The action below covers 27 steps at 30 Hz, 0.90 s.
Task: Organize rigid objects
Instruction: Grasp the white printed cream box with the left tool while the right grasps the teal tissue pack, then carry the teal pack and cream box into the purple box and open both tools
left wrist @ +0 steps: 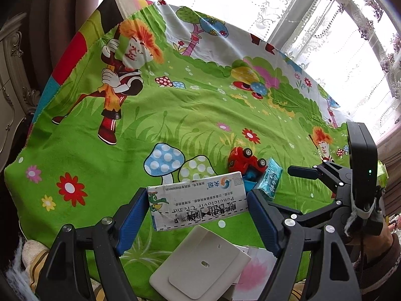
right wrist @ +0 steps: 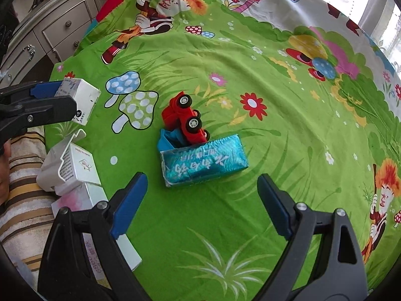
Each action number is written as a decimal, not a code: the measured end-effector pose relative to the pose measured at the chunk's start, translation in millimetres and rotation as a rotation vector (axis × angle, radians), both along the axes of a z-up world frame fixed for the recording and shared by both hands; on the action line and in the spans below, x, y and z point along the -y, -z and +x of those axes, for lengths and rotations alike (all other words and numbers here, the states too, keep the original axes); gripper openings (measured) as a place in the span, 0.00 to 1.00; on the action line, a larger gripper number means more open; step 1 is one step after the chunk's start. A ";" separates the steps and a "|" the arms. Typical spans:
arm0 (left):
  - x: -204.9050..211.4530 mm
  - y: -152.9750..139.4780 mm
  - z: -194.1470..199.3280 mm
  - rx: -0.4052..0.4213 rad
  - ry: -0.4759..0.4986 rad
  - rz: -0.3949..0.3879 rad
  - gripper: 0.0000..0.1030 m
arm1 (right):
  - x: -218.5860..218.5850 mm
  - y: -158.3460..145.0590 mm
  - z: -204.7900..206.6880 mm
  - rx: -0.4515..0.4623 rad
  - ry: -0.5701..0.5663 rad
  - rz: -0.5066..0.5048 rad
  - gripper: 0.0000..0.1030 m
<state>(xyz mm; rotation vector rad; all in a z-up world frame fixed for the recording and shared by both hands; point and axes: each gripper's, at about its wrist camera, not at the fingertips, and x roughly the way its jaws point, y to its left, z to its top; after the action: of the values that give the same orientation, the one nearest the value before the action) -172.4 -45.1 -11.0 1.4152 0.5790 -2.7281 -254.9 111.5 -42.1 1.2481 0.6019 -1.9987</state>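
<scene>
A person's two handheld grippers are working over a bright green cartoon-print cloth (right wrist: 275, 100) spread on a table. The left gripper (left wrist: 198, 210) is clasping a white medicine carton (left wrist: 198, 202) lengthwise between its blue pads, with the box's ends pressing against both of them; from the right wrist view the same carton (right wrist: 80, 100) is showing at the left edge of the cloth, pinched in the left gripper's tips. The right gripper (right wrist: 203, 200) is hanging with its jaws spread wide and nothing between them, pointing down just short of a shiny teal packet (right wrist: 204, 161). A red toy car (right wrist: 185, 119) is lying on its side, wheels facing the camera, touching the far edge of the packet beside a small blue piece (right wrist: 168, 139). Near the cloth's near edge, a cream flat box (left wrist: 200, 263) and other white cartons (right wrist: 75, 170) are sitting stacked together
</scene>
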 end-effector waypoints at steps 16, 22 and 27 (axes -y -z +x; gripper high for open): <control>1.3 7.1 -2.2 0.017 -0.003 0.009 0.78 | -10.1 4.9 -7.5 0.036 0.094 -0.034 0.75; -9.2 -3.5 3.3 -0.008 0.021 0.003 0.78 | -53.0 -25.9 11.8 -0.011 0.325 -0.124 0.75; -30.5 -17.6 13.5 -0.042 0.069 -0.002 0.78 | -80.6 -51.1 52.4 -0.072 0.427 -0.160 0.75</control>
<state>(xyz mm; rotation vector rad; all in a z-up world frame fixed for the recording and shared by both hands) -158.9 -14.6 6.6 1.4067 0.5397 -2.8167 -202.5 192.1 9.1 1.2895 0.2101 -2.3952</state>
